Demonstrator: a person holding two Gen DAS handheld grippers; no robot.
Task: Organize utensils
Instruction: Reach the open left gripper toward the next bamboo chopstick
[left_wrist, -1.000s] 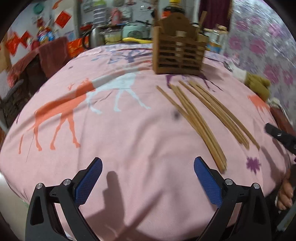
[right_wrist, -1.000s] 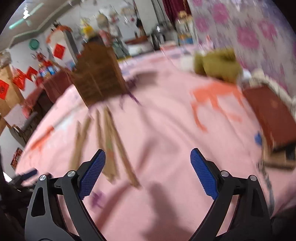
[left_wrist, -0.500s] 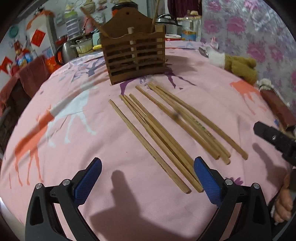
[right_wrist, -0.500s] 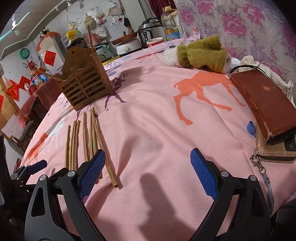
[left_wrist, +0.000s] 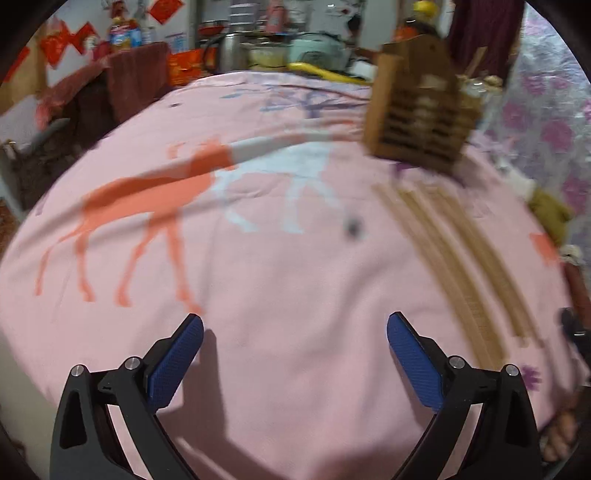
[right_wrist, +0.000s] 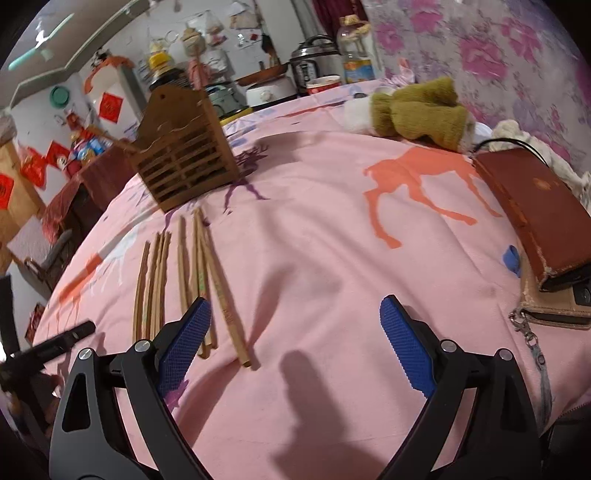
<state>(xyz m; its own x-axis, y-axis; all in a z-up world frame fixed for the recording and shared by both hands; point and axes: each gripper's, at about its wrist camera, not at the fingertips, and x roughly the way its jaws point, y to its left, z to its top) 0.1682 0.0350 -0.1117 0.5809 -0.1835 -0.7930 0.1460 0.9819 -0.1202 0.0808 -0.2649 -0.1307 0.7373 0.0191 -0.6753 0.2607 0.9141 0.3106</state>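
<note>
A lived-in home kitchen and dining corner.

The tabletop wore a pink cloth printed with orange and white deer. Behind it, along the far wall, stood an electric pressure cooker, a white rice cooker, a bottle of cooking oil and a red bowl. Red paper decorations hung on the wall to the left of the tabletop. On the cloth's right side lay a brown wallet and an olive plush toy, against a flowered pink curtain.
</note>
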